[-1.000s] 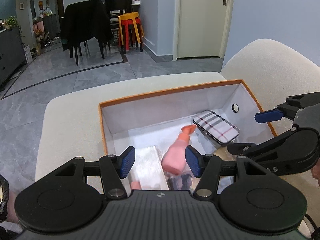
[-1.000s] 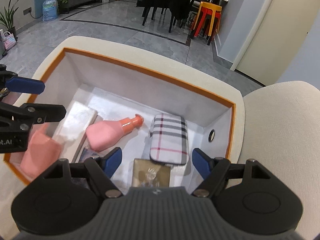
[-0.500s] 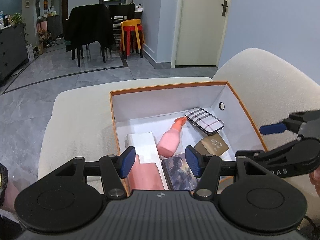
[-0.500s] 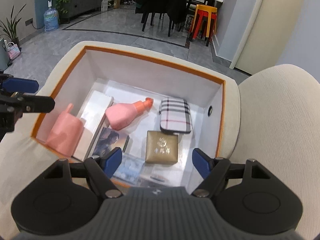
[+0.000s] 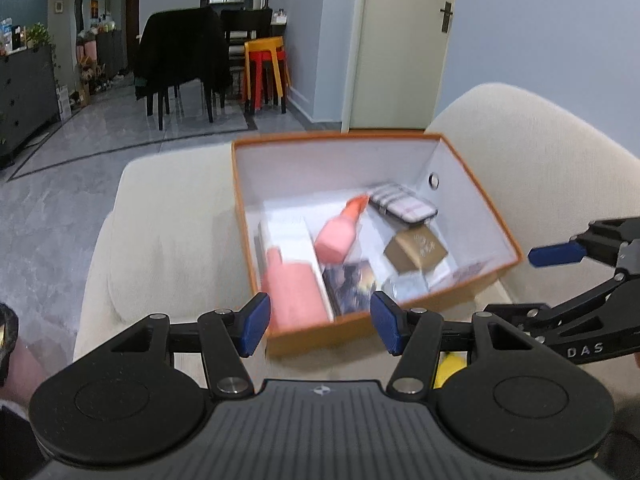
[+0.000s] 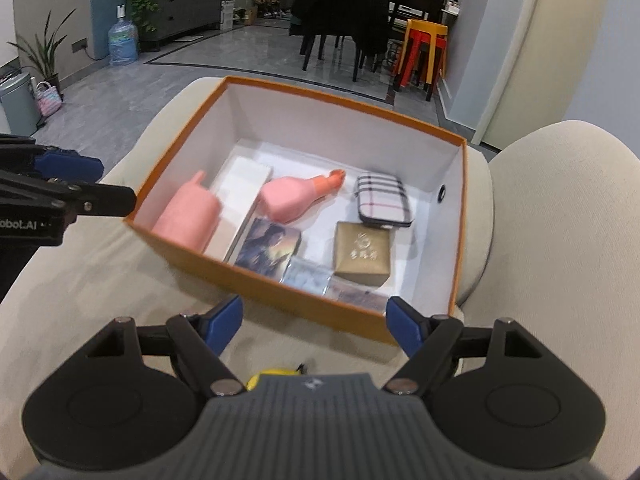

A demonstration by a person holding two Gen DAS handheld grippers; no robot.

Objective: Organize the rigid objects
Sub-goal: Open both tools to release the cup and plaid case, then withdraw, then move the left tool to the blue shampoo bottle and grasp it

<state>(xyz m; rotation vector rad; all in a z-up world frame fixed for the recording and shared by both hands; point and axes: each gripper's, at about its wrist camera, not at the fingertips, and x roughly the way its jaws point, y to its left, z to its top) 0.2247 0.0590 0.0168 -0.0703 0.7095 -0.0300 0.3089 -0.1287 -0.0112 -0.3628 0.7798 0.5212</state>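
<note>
An orange box with white inside sits on a cream sofa seat. In it lie a pink spray bottle, a pink container, a white flat box, a plaid case, a gold box, a picture card and small packets. My left gripper is open and empty, just before the box's near wall. My right gripper is open and empty, also just short of the box. A yellow object lies under the grippers.
The sofa backrest rises to the right of the box. Beyond the seat edge are a grey tiled floor, dark chairs, stacked red and yellow stools, a water bottle and a bin.
Both grippers have pulled back and up from inside the box, so the whole box and its contents now show. Both stay open and empty.
</note>
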